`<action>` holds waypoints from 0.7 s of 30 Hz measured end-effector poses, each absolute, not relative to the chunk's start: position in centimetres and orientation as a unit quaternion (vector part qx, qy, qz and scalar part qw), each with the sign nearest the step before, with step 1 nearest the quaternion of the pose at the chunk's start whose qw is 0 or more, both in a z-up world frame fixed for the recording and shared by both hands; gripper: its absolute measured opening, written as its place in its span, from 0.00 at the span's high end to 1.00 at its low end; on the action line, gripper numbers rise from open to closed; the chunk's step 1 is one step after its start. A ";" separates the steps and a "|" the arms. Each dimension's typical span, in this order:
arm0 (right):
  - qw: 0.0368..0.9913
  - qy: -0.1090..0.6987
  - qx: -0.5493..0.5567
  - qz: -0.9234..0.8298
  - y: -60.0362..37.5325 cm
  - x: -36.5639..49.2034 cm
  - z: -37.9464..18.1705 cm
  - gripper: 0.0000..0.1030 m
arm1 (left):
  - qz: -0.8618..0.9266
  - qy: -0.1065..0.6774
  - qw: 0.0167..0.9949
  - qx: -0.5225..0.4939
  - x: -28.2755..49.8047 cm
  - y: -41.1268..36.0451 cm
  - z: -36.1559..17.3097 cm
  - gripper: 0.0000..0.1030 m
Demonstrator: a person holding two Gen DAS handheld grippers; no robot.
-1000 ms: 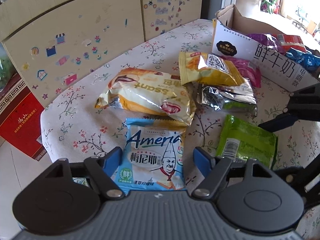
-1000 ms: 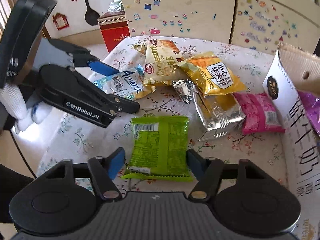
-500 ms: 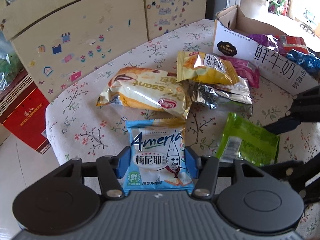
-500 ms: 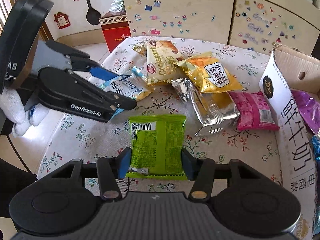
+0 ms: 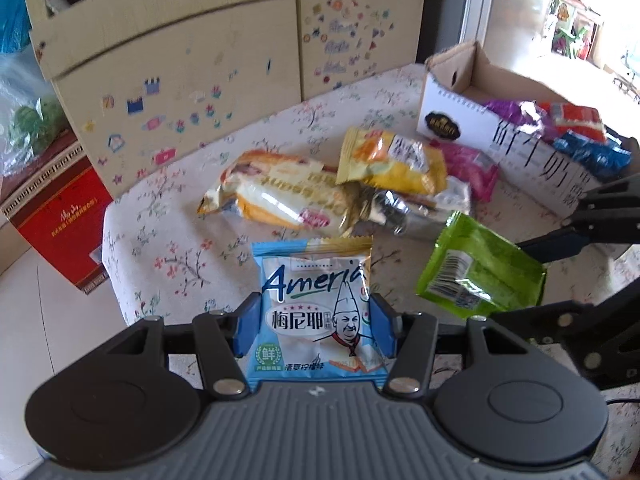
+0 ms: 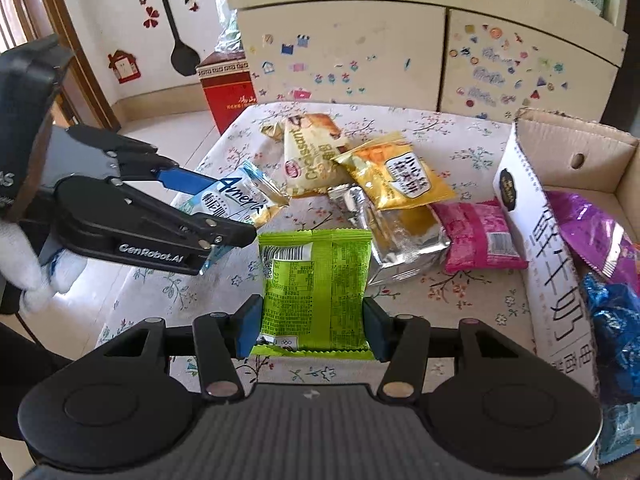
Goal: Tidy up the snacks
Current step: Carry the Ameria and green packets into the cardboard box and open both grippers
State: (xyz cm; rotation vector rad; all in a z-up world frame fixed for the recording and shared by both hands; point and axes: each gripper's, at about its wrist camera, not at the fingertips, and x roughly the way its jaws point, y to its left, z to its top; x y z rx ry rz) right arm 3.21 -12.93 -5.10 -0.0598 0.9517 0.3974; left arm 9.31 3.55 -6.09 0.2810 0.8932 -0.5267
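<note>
My left gripper [image 5: 314, 326] is shut on a light blue "Ameria" snack packet [image 5: 316, 308] and holds it above the table; the packet also shows in the right wrist view [image 6: 236, 200]. My right gripper [image 6: 312, 330] is shut on a green snack packet [image 6: 316, 288], lifted off the table; the green packet also shows in the left wrist view [image 5: 480, 272]. On the floral tablecloth [image 6: 440, 292] lie a croissant packet [image 6: 312, 156], a yellow packet [image 6: 396, 176], a silver packet [image 6: 400, 236] and a pink packet [image 6: 476, 236].
An open cardboard box [image 6: 536, 216] with a white printed side stands at the right, holding purple [image 6: 588, 232] and blue [image 6: 612, 320] packets. A stickered cabinet [image 6: 348, 56] stands behind the table. A red box [image 6: 228, 96] stands on the floor at the left.
Both grippers closed on their packets, the left on the blue one and the right on the green one, and lifted them off the table.
</note>
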 end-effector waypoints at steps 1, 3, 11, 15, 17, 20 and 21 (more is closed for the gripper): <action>0.871 0.453 -0.027 0.188 -13.1 3.2 -5.0 0.43 | -0.250 0.422 0.862 0.129 9.3 3.5 -5.8 0.46; 0.873 0.450 -0.023 0.186 -13.4 3.2 -4.8 0.43 | -0.248 0.419 0.866 0.115 9.2 3.7 -5.2 0.46; 0.886 0.431 -0.003 0.172 -14.8 3.2 -3.4 0.42 | -0.232 0.396 0.884 0.091 8.9 3.5 -3.2 0.46; 0.892 0.420 0.009 0.166 -15.6 3.3 -2.6 0.42 | -0.236 0.380 0.890 0.082 8.9 2.8 -2.3 0.46; 0.896 0.414 0.014 0.162 -16.0 3.3 -2.1 0.42 | -0.237 0.374 0.893 0.077 9.0 2.4 -1.8 0.46; 0.902 0.404 0.023 0.152 -16.9 3.3 -1.4 0.42 | -0.237 0.365 0.898 0.068 9.2 1.6 -1.2 0.46; 0.904 0.400 0.028 0.148 -17.2 3.4 -1.1 0.42 | -0.238 0.362 0.899 0.065 9.3 1.3 -1.0 0.46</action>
